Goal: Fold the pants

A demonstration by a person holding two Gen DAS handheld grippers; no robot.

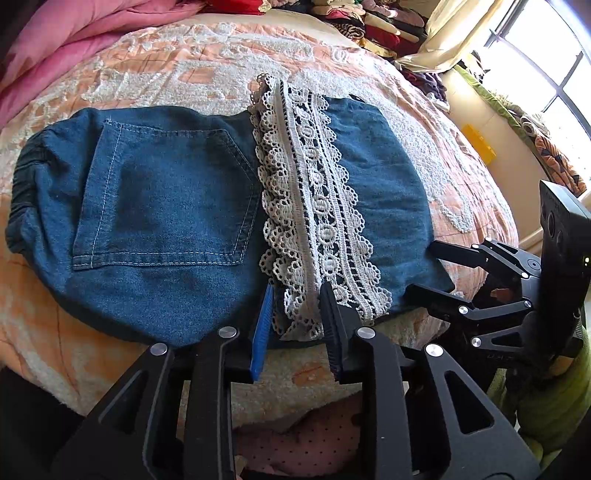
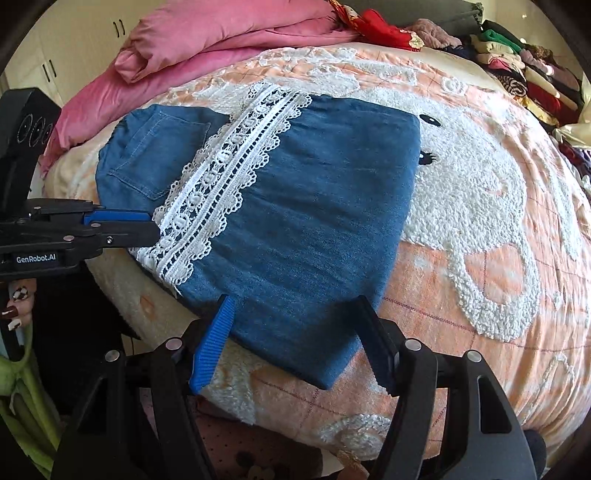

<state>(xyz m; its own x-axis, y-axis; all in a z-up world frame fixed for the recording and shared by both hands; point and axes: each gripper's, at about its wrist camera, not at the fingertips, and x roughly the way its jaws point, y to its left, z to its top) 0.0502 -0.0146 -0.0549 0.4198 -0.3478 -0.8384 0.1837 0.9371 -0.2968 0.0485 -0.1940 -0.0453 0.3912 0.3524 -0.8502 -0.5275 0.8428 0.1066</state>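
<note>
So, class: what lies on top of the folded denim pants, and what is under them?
A white lace band lies across the pants. Under them is the peach bedspread; the covered patch is hidden.

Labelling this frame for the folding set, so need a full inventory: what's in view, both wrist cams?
pants: 1, blue denim, folded flat on the bed, back pocket up
lace trim: 1 band, white, lying across the pants
bedspread: 1, peach with a fuzzy white animal, under the pants
quilt: 1, pink, bunched at the far side of the bed
clothes pile: 1 heap, mixed colours, far right edge of the bed
curtain: 1, cream, beside the window
window: 1, bright, far right
left gripper: 1, black with a blue pad, jaws narrow around the lace end at the near edge
right gripper: 1, black with a blue pad, open astride the pants' near corner
hand: 1, painted nails, on the left gripper's handle
</note>
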